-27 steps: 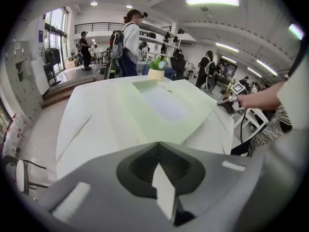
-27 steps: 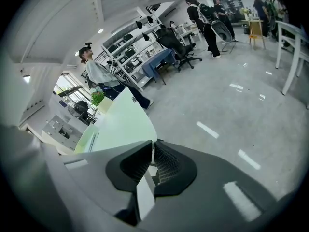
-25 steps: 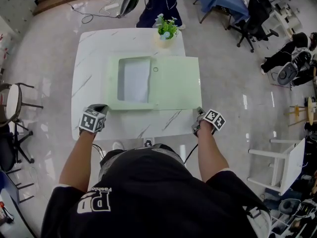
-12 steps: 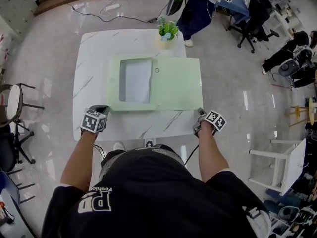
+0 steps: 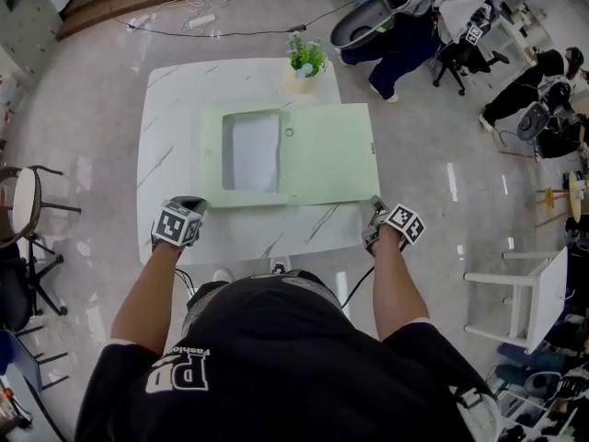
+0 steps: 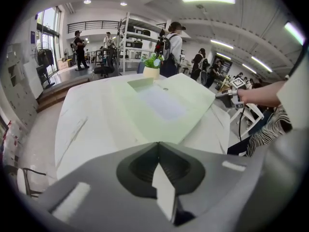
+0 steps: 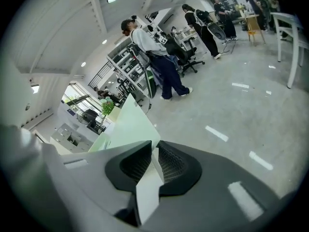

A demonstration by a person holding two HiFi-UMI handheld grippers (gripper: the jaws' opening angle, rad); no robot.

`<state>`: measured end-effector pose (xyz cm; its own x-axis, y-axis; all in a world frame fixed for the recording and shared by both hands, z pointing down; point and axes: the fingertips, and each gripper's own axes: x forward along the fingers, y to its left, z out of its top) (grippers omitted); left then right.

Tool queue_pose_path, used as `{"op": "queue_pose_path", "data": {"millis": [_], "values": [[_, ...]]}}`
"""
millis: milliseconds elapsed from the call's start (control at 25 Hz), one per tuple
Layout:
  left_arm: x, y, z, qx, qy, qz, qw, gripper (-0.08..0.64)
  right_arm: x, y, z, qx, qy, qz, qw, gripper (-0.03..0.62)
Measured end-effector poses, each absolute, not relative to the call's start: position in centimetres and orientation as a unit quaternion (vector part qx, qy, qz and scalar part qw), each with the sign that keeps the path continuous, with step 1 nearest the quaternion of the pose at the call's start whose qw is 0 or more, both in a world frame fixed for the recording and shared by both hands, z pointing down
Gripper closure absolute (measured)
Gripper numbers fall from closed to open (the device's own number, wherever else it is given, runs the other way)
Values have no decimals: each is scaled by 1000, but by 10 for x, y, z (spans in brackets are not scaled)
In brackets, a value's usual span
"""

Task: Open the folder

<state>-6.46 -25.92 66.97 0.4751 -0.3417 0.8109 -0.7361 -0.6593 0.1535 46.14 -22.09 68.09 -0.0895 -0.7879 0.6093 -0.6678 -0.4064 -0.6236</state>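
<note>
Both folder [image 5: 322, 155] corners pinched: left tool [image 6: 157, 146], right tool [image 7: 153, 149]; head view unclear.

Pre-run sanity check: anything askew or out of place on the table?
Only the green folder: it overhangs the table's right edge. Left gripper and right gripper each pinch a near corner. No visible damage.

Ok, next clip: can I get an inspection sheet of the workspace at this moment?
Surface: white marble-look table.
Job's things: pale green folder lies flat, mid-table.
Clutter: potted plant at the far edge, just beyond the folder.
Grippers: left claw shut on the folder's near-left corner; right claw shut on its near-right corner.
Cables: a cable trails from each claw toward the person; a floor cable lies beyond the table.
Surroundings: people, office chairs, white chair at right.
</note>
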Motion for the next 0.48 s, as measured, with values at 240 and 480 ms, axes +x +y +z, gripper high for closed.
{"op": "queue_pose_path", "data": {"millis": [240,480], "values": [[-69,-259,664,823,-326,404,228,508,454,-218,644,-683,572,-452,51,551],[-80,-257,640,839,-337,371,212,508,439,-216,597,-706,600,-377,4,522]]}}
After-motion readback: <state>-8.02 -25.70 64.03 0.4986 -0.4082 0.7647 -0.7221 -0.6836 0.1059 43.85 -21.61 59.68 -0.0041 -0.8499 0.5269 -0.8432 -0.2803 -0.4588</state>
